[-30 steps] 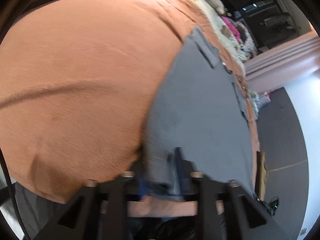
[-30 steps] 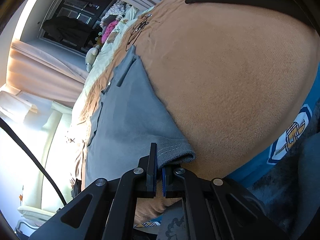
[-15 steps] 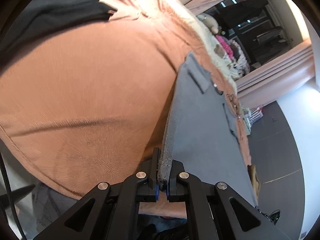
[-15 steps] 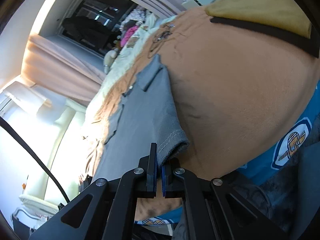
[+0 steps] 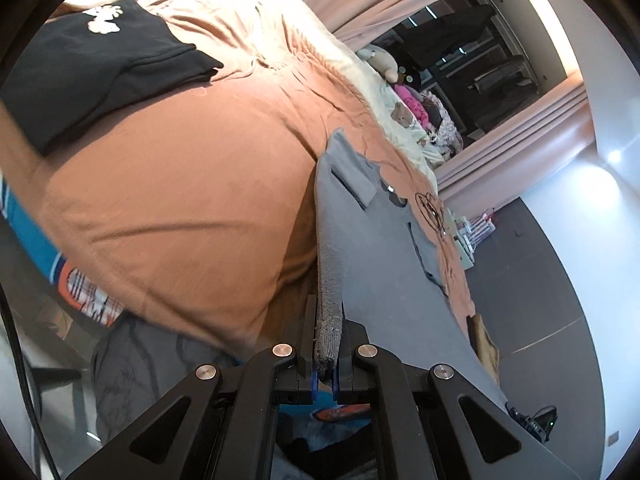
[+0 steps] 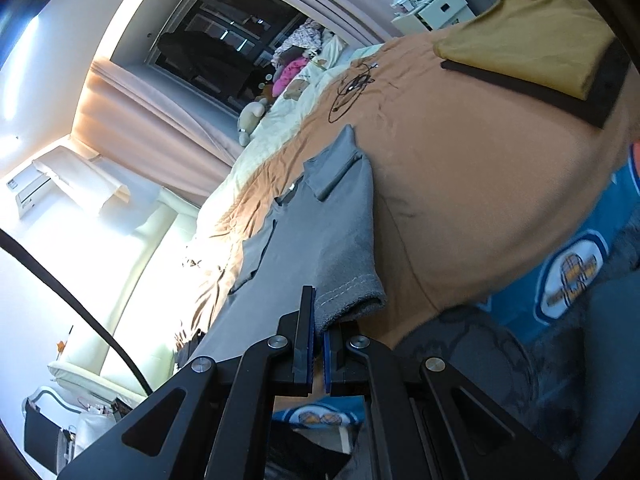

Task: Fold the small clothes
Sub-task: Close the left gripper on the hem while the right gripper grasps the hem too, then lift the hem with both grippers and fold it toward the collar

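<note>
over the bed (image 5: 192, 200), the left gripper (image 5: 326, 344) is clamped on one corner of the grey shirt (image 5: 380, 264) and the right gripper (image 6: 318, 340) on another, its far end lying on the orange cover.

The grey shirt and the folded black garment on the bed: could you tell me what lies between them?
Only bare orange bedspread separates the grey shirt from the black garment, seen in the left wrist view.

A grey knit T-shirt (image 5: 384, 264) (image 6: 320, 232) stretches taut from its near hem, lifted off the orange bed cover, to its far end, where short sleeves and collar lie flat on the bed.
</note>
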`<state>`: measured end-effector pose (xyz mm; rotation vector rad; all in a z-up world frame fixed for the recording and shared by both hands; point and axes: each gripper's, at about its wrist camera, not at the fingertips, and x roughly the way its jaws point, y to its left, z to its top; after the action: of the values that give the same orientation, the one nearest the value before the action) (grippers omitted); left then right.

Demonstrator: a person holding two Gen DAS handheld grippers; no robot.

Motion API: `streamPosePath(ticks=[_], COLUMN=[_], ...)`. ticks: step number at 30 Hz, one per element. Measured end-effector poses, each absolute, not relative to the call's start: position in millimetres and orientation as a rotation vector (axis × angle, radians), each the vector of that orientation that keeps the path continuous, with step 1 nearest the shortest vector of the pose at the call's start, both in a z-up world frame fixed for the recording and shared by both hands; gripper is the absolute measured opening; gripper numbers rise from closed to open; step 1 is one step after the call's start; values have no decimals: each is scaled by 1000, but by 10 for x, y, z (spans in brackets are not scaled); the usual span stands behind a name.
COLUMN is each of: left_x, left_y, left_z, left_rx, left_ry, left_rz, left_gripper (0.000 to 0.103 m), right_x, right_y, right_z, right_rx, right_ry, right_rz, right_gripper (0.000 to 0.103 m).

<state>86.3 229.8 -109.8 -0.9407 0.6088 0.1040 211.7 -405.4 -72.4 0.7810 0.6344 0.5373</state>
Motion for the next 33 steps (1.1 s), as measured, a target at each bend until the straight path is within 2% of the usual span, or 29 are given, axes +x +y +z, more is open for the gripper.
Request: streamPosePath(ticks=[4,13,26,33], left_x=[566,495,178,359], left_y=[2281,2105,2152,2198], left_z=[-1107,-928,-689,-439], left_rx=[-1053,-990,-1009,-976], left_ry=[582,607,514,495], left_rz=[75,66,41,37], left_gripper=[4,4,3,3], right_x=[1967,1780,1821,2003], right_y=[-4142,-4123,-4236,-4180], right_z=[-730,-531,-458,-381], right_rx=[844,813,848,828], right_ry=[656,661,613,589], right_rz=[543,503,538,565], right_gripper=[0,0,0,0])
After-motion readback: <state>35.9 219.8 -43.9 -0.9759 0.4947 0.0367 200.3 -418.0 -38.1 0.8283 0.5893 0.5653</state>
